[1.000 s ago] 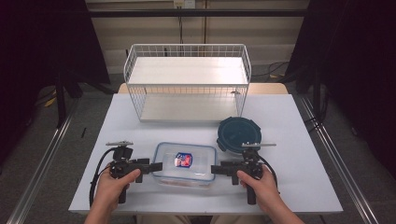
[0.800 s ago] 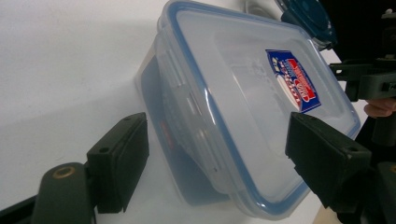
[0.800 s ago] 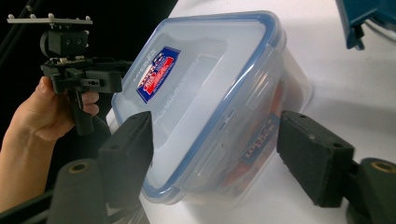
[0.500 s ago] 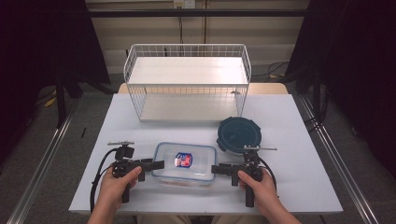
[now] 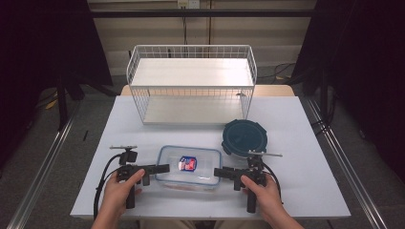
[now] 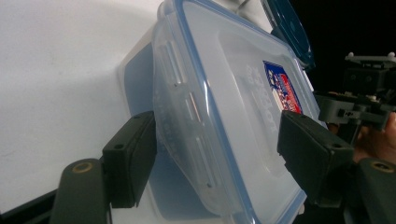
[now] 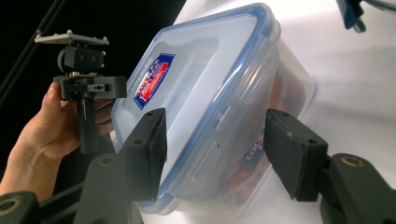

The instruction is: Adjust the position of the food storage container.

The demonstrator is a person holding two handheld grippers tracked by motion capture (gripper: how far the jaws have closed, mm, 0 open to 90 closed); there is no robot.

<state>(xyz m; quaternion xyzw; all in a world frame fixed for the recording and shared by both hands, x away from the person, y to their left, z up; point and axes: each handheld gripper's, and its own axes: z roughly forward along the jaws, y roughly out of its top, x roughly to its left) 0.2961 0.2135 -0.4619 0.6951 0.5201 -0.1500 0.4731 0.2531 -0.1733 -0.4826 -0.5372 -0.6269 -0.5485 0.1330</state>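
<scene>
A clear lidded food box [image 5: 188,164] with a blue rim and a red-and-blue label lies near the table's front edge. My left gripper [image 5: 165,168] reaches in at its left end and my right gripper [image 5: 217,171] at its right end. In the left gripper view the jaws of the left gripper [image 6: 215,121] straddle the box [image 6: 233,93] by its end latch. In the right gripper view the right gripper [image 7: 215,114] straddles the opposite end of the box [image 7: 205,60]. Both pairs of jaws have just been closing. The pads sit very close to the box without visibly pressing. Orange-red contents [image 7: 233,186] show through the wall.
A round dark teal lid [image 5: 244,137] lies just behind the right gripper. A white wire shelf basket [image 5: 191,86] stands at the back of the table [image 5: 310,143]. Dark curtains flank the table.
Both pairs of jaws have narrowed a little around the ends of the box. The hands and the box stay where they were.
</scene>
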